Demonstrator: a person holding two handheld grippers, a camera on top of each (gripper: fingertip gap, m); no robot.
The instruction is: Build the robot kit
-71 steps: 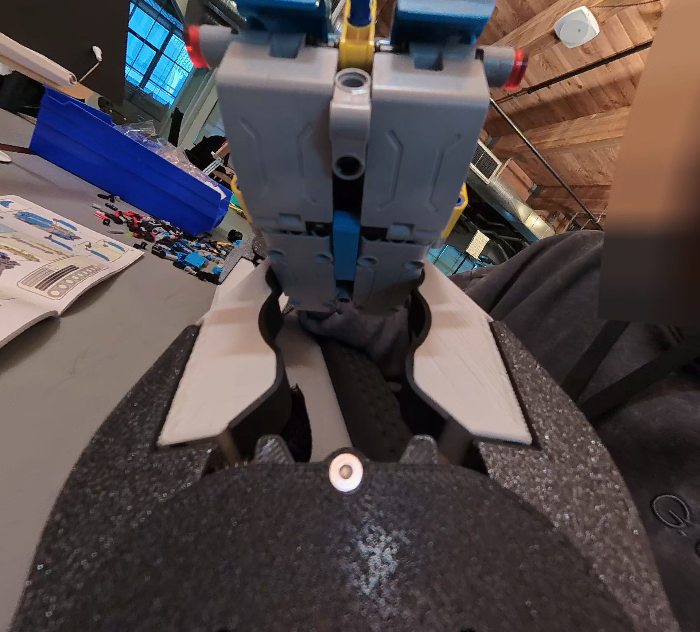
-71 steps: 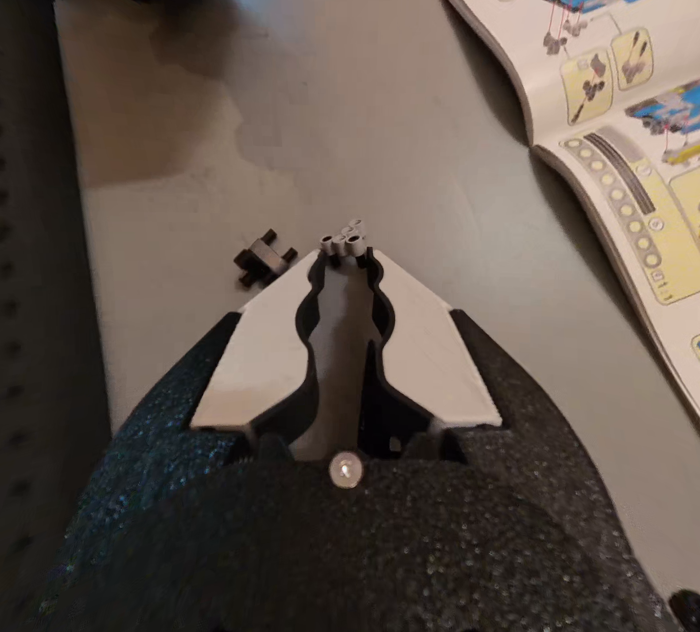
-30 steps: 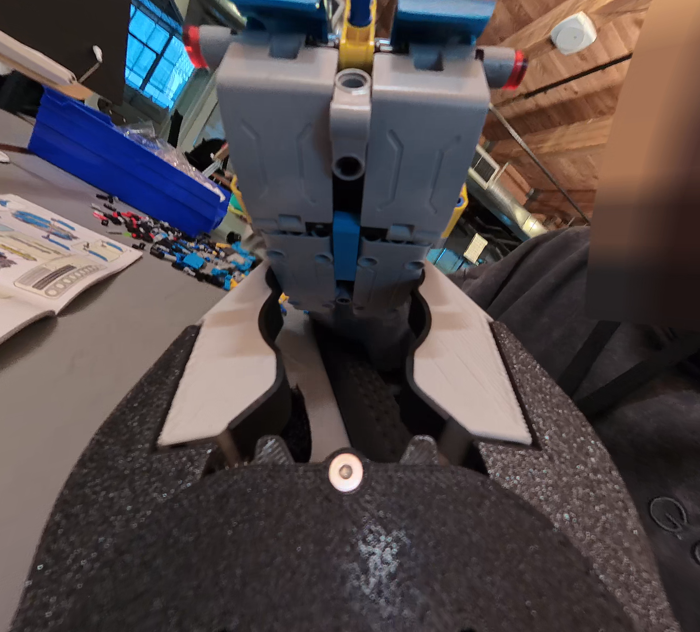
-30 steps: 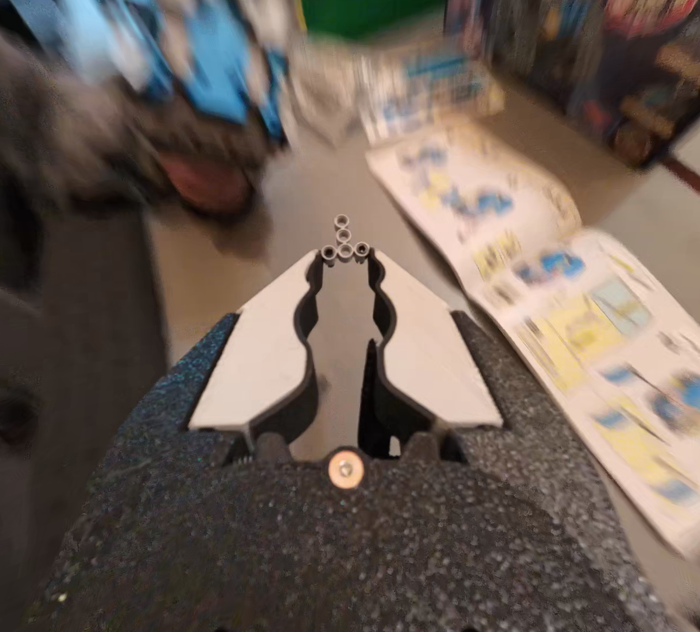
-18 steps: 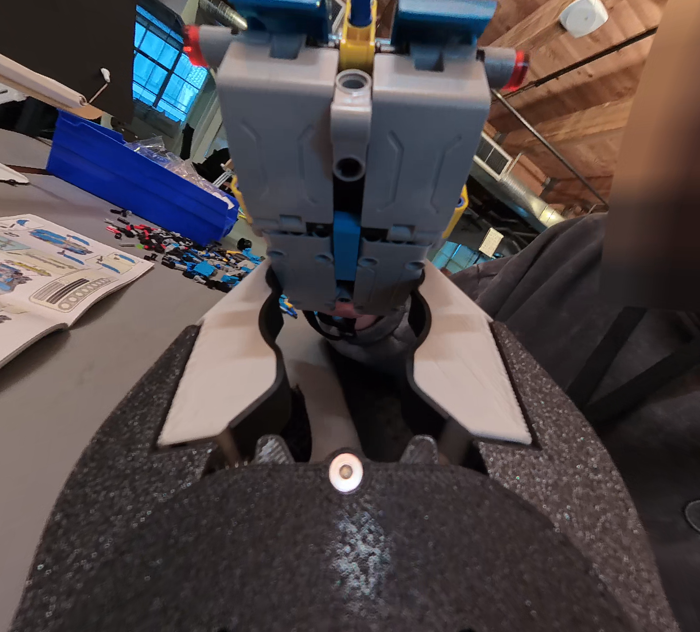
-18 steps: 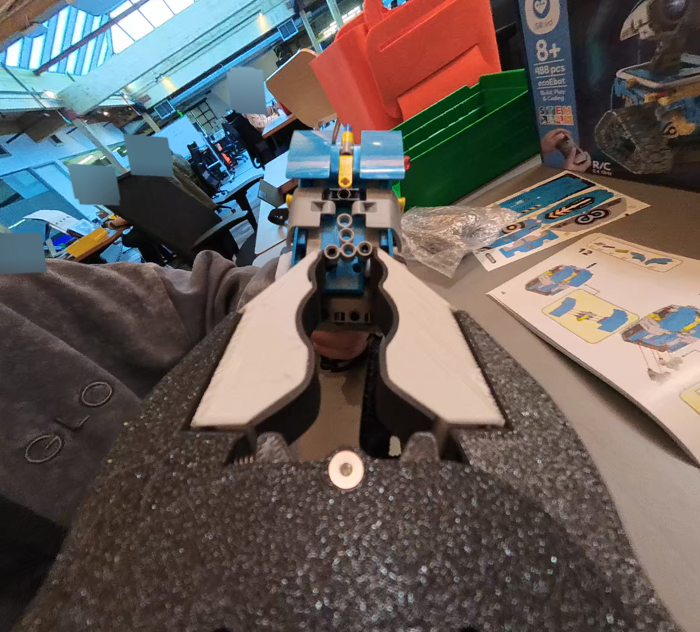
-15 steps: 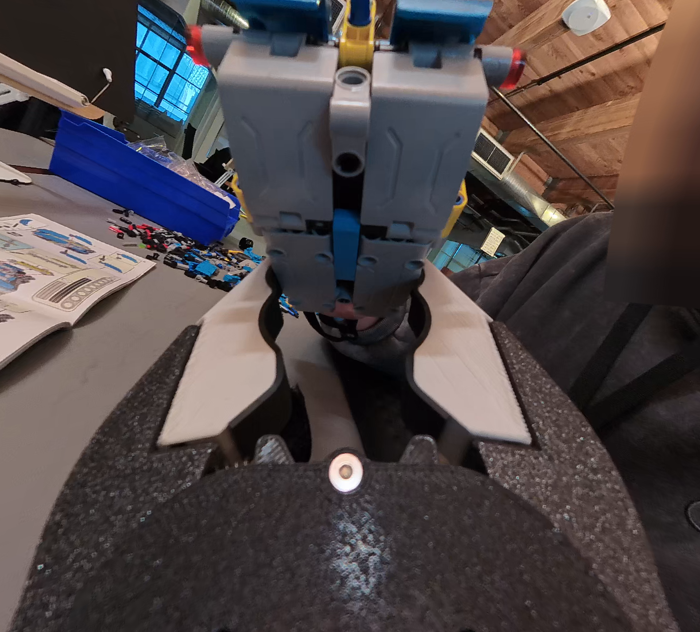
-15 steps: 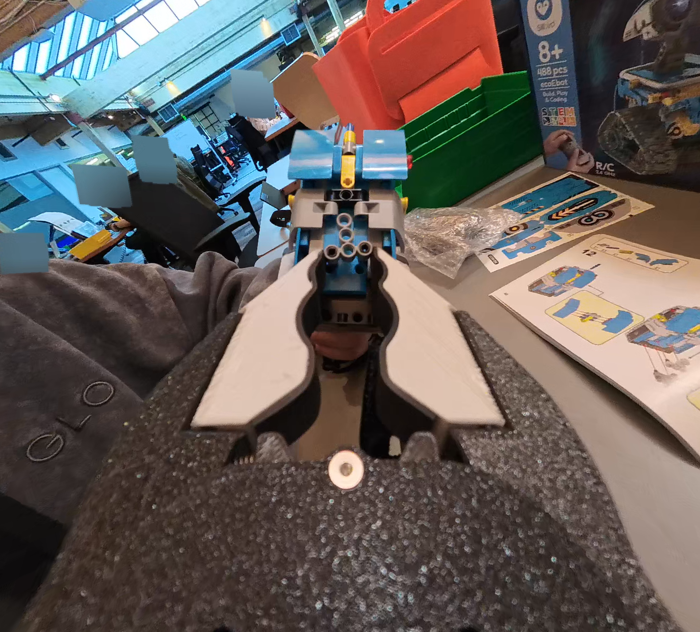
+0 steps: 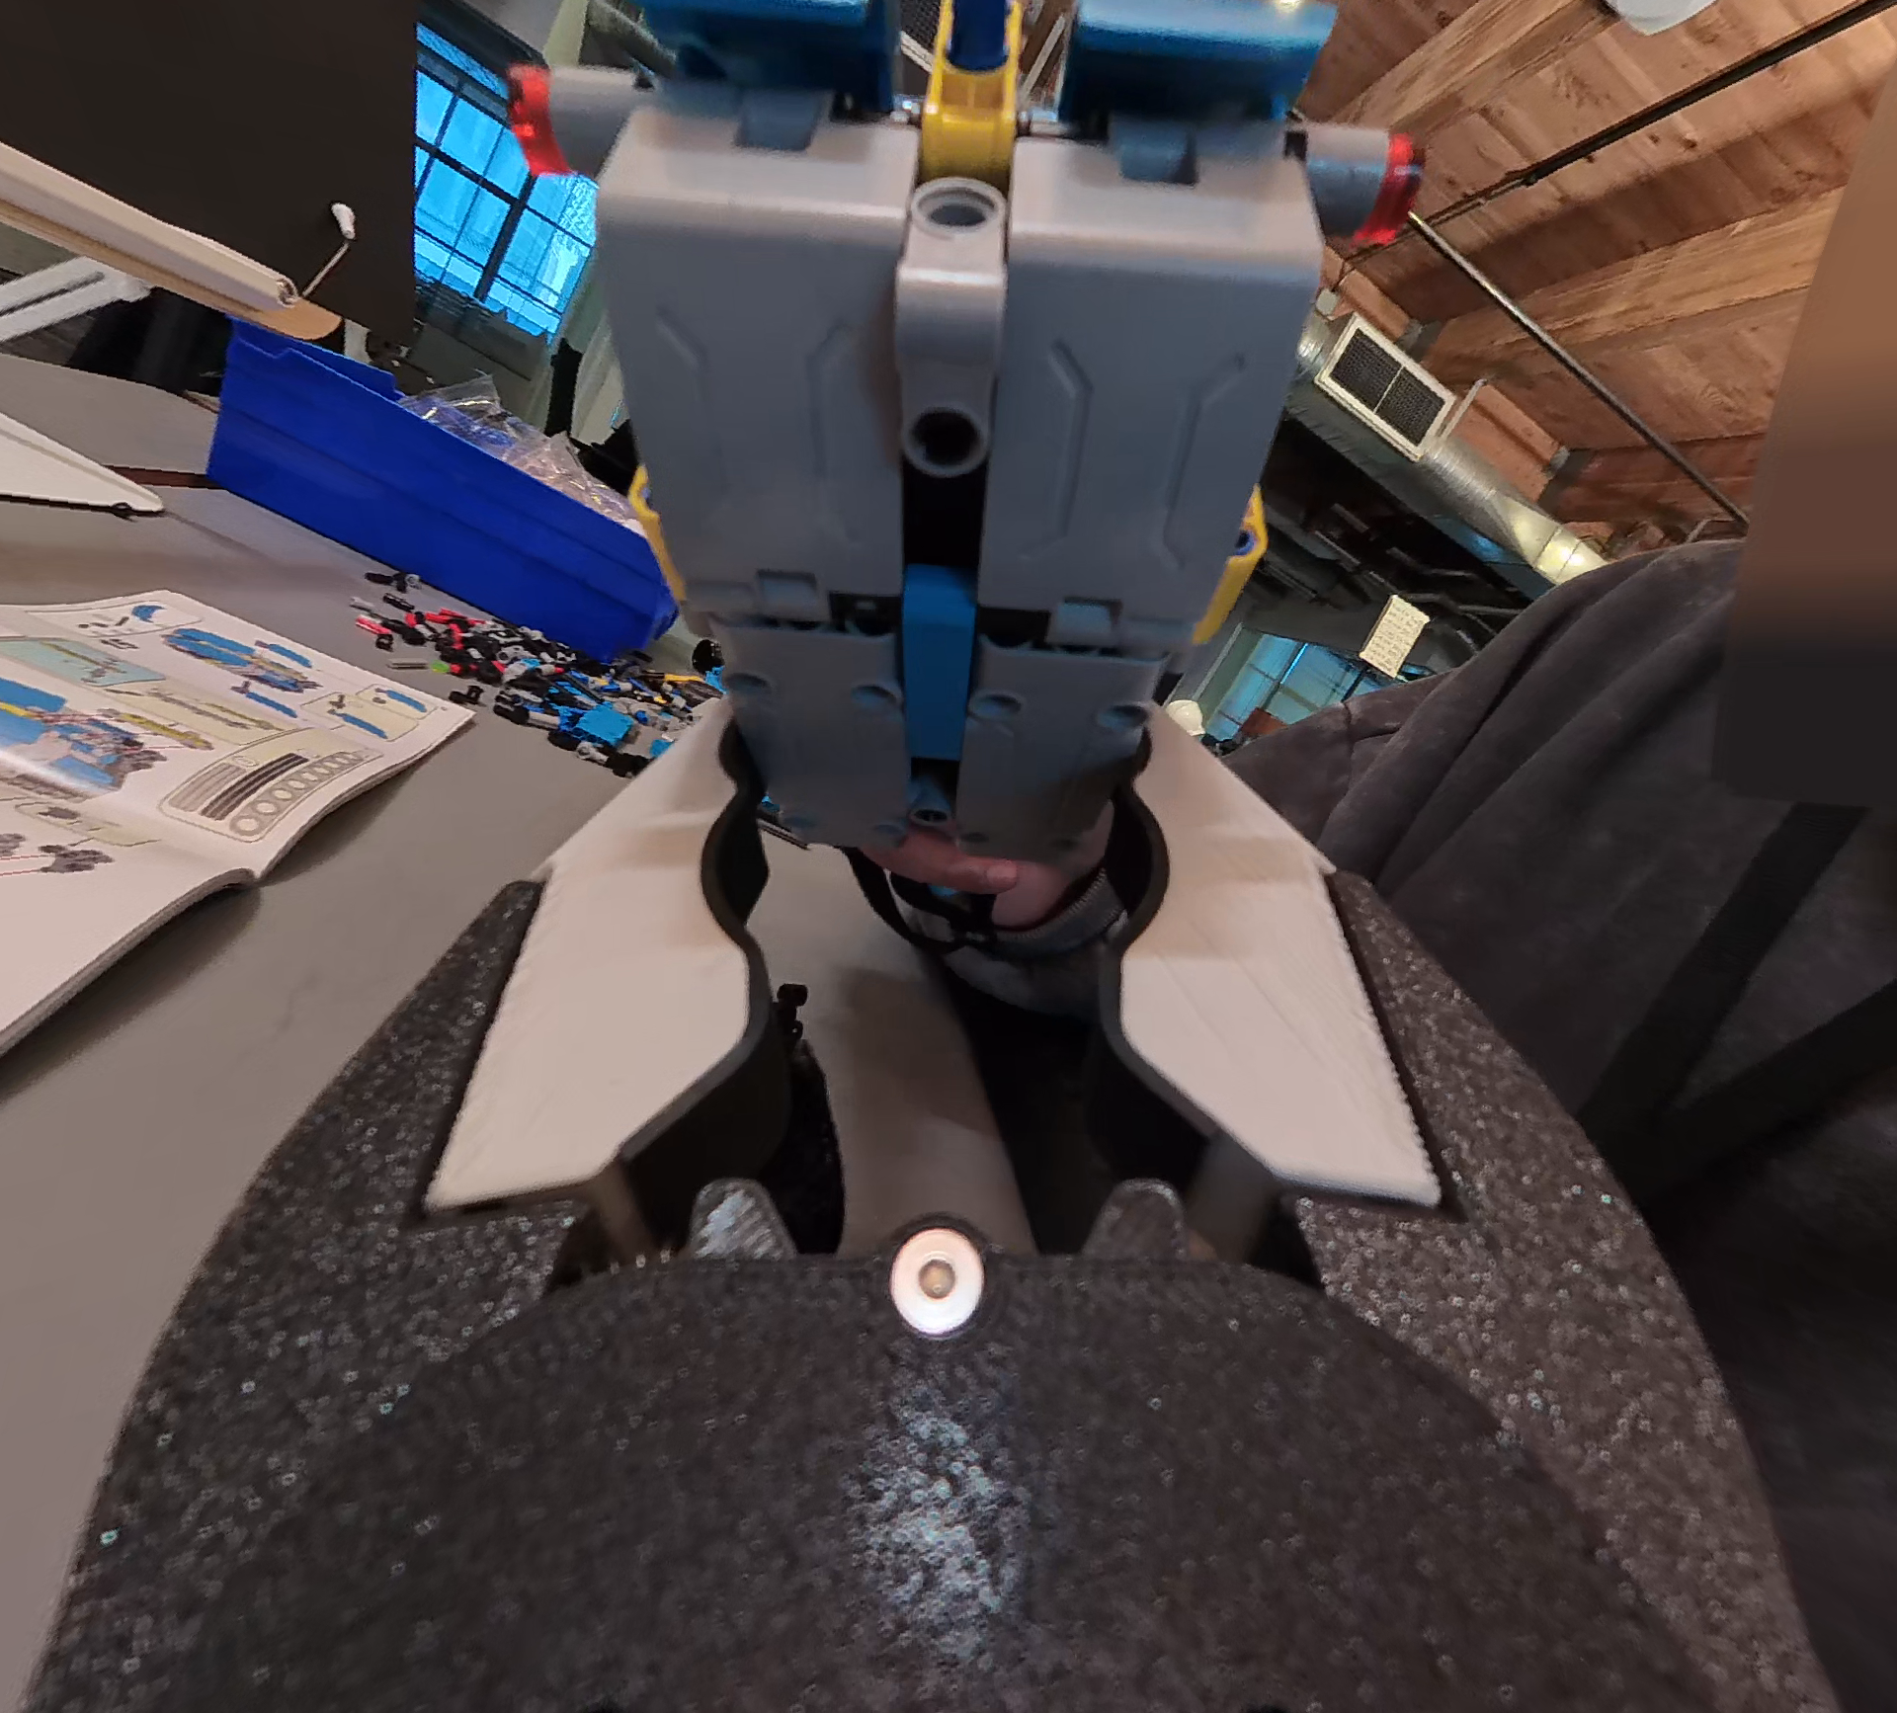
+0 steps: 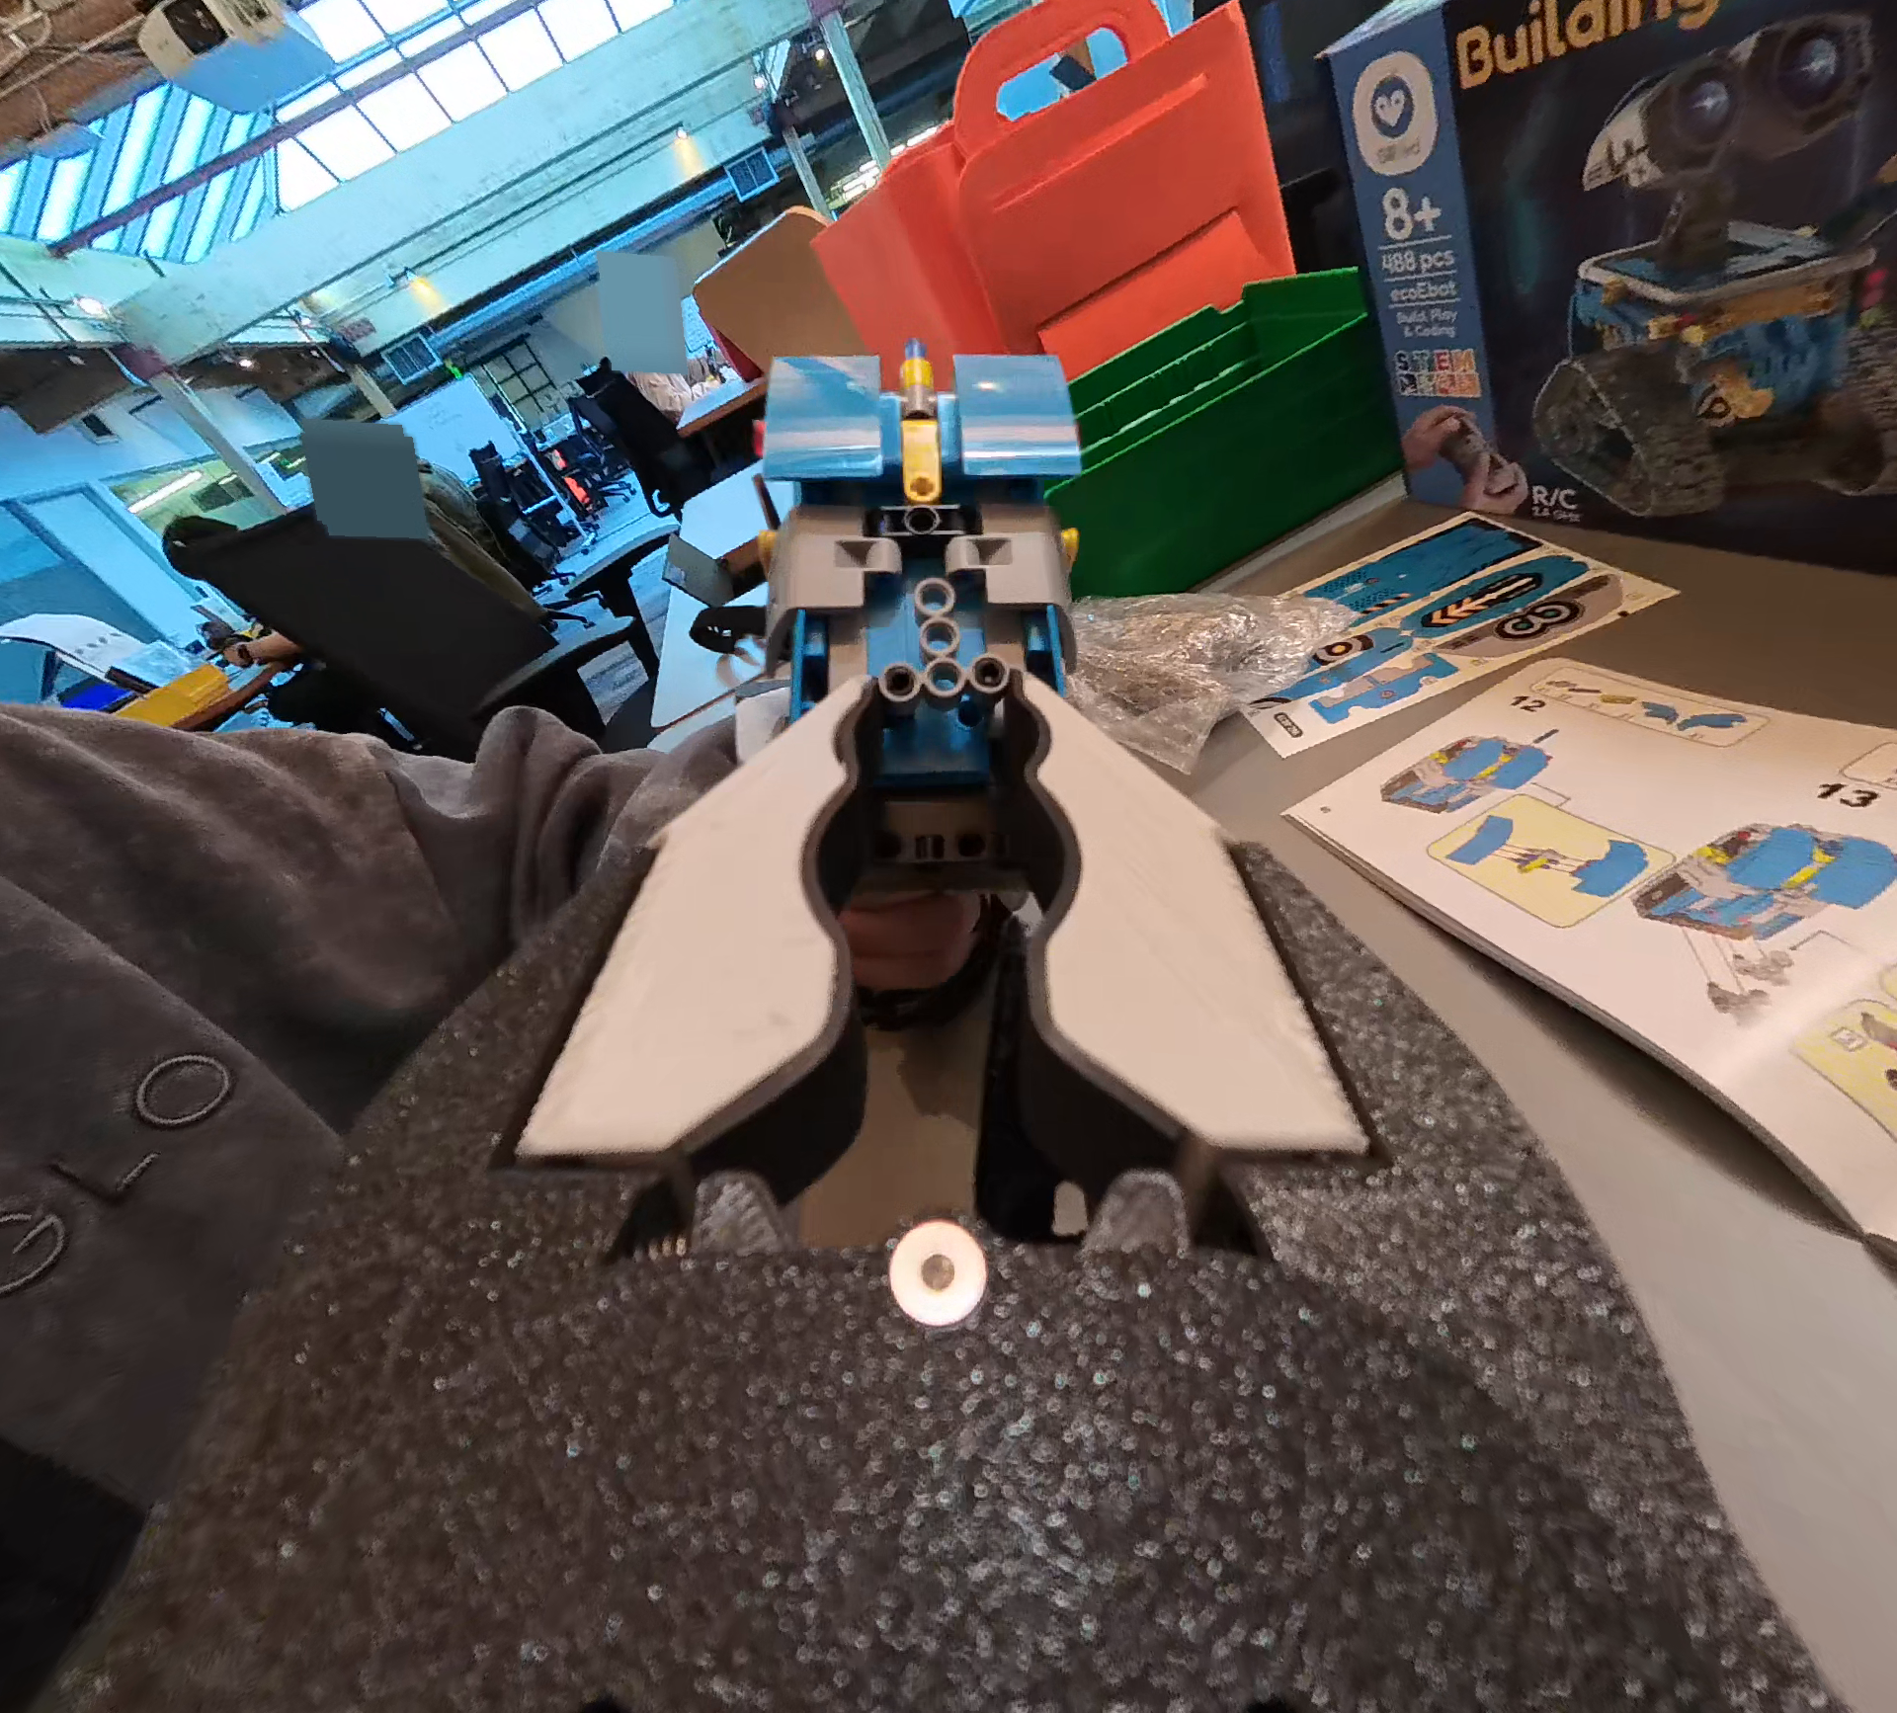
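Left gripper (image 9: 929, 776) jaws clamp a grey-and-blue brick robot model (image 9: 955, 391); right gripper (image 10: 939, 689) jaws clamp a small grey T-shaped beam (image 10: 939, 653) before it.

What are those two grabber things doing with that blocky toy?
A person holds a grabber in each hand. The left gripper is shut on a grey, blue and yellow brick model, held up above the grey table. The right gripper pinches a small grey T-shaped piece right in front of the model. An open instruction booklet lies on the table.

An open-plan loft office: wooden ceiling (image 9: 1601, 73), skylights (image 10: 431, 32), rows of desks and office chairs (image 10: 411, 617).
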